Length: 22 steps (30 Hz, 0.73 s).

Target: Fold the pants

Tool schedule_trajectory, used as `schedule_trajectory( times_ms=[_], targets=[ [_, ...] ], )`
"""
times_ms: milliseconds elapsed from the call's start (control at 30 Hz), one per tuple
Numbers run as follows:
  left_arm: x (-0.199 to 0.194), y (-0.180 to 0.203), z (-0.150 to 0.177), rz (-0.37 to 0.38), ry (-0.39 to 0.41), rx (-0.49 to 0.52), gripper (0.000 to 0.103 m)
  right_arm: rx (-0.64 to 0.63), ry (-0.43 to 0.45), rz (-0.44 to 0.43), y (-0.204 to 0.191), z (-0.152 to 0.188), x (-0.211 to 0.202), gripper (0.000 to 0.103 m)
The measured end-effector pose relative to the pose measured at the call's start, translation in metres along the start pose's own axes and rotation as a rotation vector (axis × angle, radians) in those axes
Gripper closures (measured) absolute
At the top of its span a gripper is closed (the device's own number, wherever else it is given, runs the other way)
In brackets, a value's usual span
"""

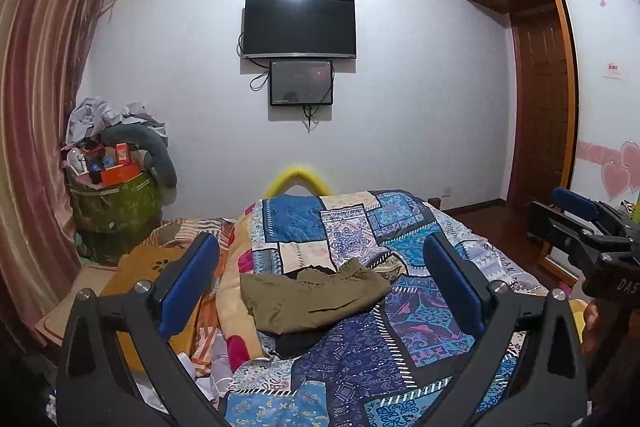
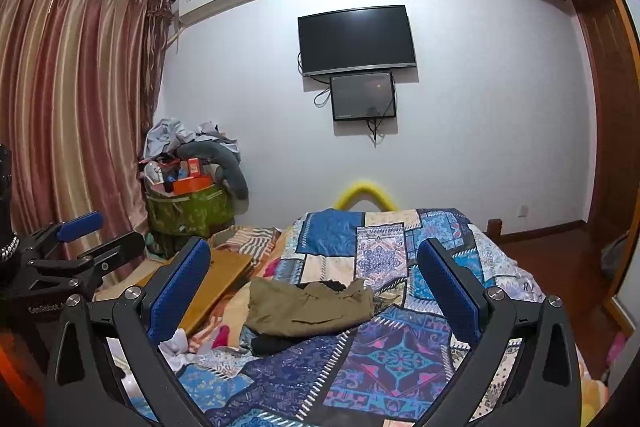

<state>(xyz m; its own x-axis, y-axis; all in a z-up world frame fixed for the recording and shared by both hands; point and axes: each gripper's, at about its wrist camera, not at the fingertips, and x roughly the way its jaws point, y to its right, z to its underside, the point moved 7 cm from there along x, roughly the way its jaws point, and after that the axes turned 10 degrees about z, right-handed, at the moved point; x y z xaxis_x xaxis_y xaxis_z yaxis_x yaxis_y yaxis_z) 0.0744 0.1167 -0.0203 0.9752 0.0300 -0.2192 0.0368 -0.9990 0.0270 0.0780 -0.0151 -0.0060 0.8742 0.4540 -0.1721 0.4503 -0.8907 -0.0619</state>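
Note:
Olive-green pants (image 1: pixel 312 301) lie crumpled on the patchwork bedspread (image 1: pixel 400 347), on top of a dark garment (image 1: pixel 292 343). They also show in the right wrist view (image 2: pixel 308 307). My left gripper (image 1: pixel 320 279) is open and empty, held above and short of the pants. My right gripper (image 2: pixel 316 287) is open and empty too, at about the same distance. Each gripper shows at the edge of the other's view: the right gripper (image 1: pixel 580 223) at the right edge of the left wrist view, the left gripper (image 2: pixel 92 235) at the left edge of the right wrist view.
A wooden board (image 1: pixel 136 271) lies at the bed's left side. A green bin piled with clutter (image 1: pixel 112 203) stands in the left corner by the curtain (image 1: pixel 36 147). A TV (image 1: pixel 300 27) hangs on the far wall. A wardrobe (image 1: pixel 540 87) stands at the right.

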Motion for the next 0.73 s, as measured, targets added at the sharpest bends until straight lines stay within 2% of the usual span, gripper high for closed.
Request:
schedule_trajectory(
  times_ms=[300,733],
  targets=[
    [0.0005,0.0021,0.002,0.028,-0.014,-0.003,0.0,-0.005,0.001,0.004,-0.0012,-0.0006,0.0002,0.0],
    [0.0027,0.0007,0.0016,0.029,-0.021,-0.009,0.0,-0.013,-0.007,0.001,-0.0052,0.0009,0.0045,0.0]
  ],
)
